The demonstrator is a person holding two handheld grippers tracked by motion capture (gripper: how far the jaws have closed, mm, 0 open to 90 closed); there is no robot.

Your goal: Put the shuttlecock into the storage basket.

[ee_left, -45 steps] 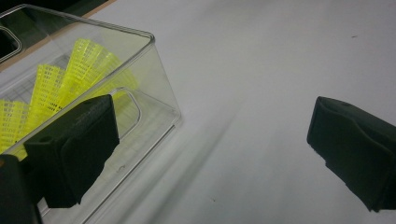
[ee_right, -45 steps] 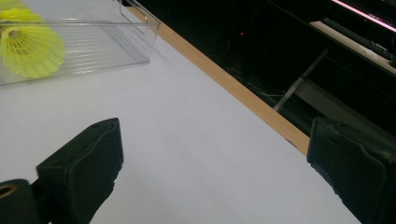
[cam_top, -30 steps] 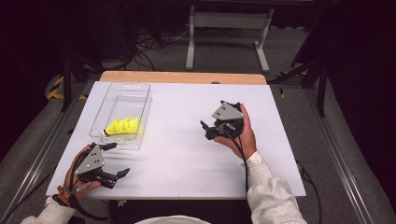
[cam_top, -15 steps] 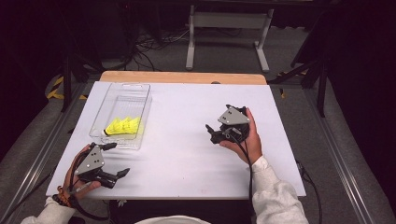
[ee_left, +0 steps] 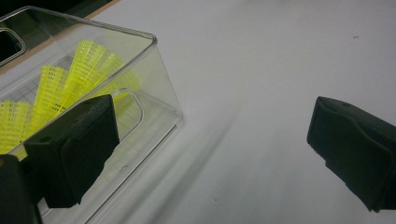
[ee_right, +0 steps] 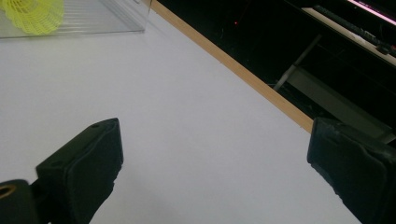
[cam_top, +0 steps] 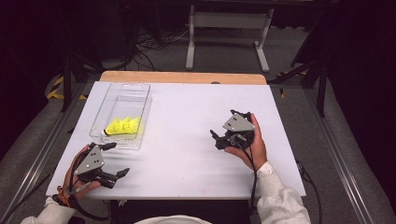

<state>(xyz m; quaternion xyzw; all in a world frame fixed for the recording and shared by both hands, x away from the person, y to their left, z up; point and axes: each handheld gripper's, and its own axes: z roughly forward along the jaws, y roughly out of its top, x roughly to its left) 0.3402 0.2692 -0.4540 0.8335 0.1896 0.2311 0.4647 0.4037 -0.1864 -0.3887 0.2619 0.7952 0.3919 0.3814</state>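
A clear plastic bin [cam_top: 140, 95] stands on the left of the white table [cam_top: 187, 140] with yellow shuttlecocks [cam_top: 123, 127] at its near end. My left gripper [cam_top: 117, 159] sits at the near left corner, just in front of the bin, open and empty. In the left gripper view, the left gripper [ee_left: 210, 121] has its jaws spread wide, with the bin [ee_left: 154, 70] and shuttlecocks [ee_left: 88, 65] behind the left jaw. My right gripper [cam_top: 219, 134] is right of the table's middle, open, holding nothing. The right gripper [ee_right: 215, 140] faces bare table, with a shuttlecock [ee_right: 32, 14] far off.
A wooden strip [cam_top: 182, 77] borders the table's far edge. Beyond it are a dark floor with cables [cam_top: 149, 44] and a metal stand [cam_top: 224, 28]. A rail [cam_top: 345, 172] runs along the right side.
My right gripper has drifted to the right and a little toward the near edge. The left gripper and the bin have stayed put.
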